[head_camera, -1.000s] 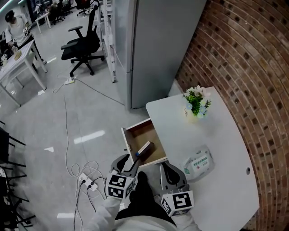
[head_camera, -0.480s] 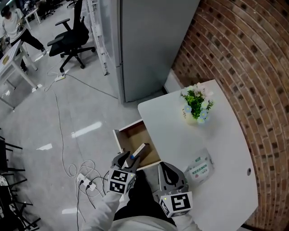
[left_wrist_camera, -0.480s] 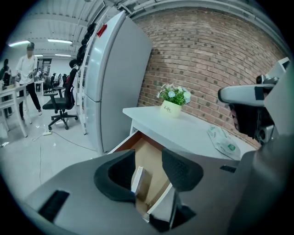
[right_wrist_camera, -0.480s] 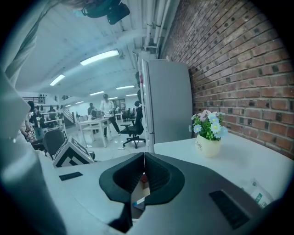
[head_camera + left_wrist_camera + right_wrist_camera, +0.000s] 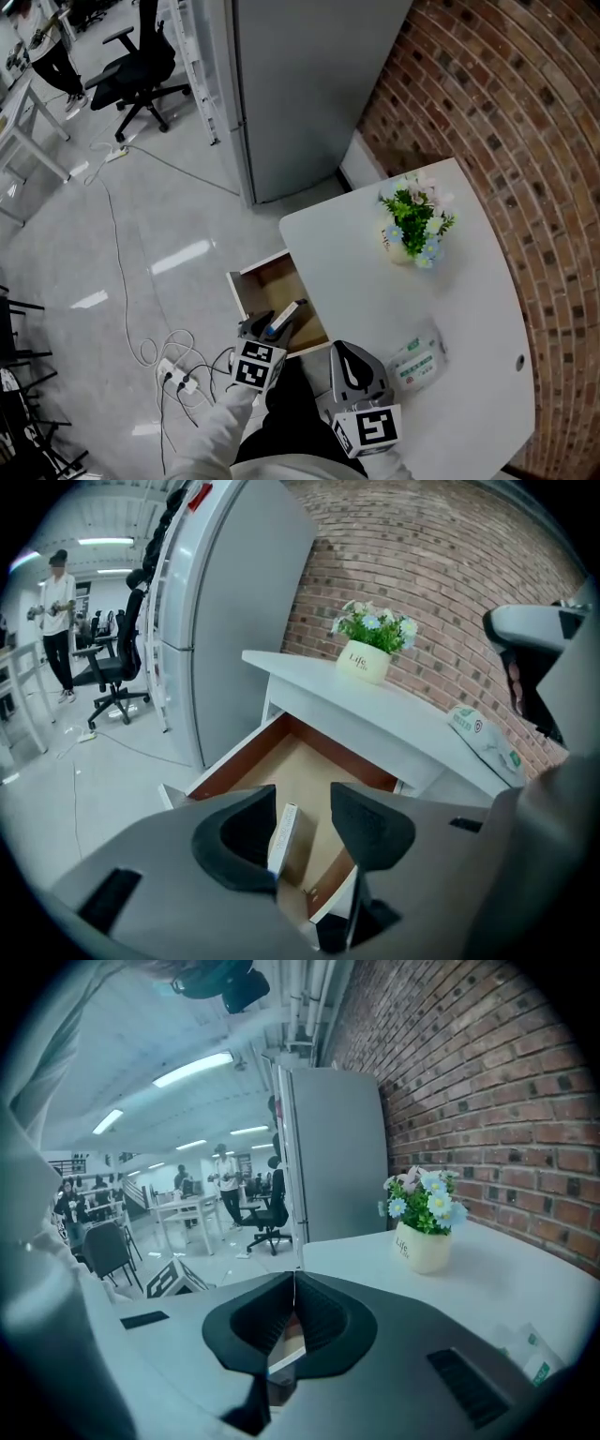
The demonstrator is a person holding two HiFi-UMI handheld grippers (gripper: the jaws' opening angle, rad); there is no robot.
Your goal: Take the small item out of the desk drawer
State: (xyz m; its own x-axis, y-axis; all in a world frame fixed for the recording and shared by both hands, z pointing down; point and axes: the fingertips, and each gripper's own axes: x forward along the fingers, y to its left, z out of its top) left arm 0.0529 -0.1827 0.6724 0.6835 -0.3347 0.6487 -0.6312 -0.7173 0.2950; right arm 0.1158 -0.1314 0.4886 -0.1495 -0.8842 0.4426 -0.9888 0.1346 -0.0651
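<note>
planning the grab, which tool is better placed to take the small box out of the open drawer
Left. The left tool is open above the drawer, the box framed between its jaws; the right tool is shut.

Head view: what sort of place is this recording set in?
Most likely an open-plan office or lab: a black swivel chair on a polished floor, work tables with people beyond, and a white desk against a brick wall.
</note>
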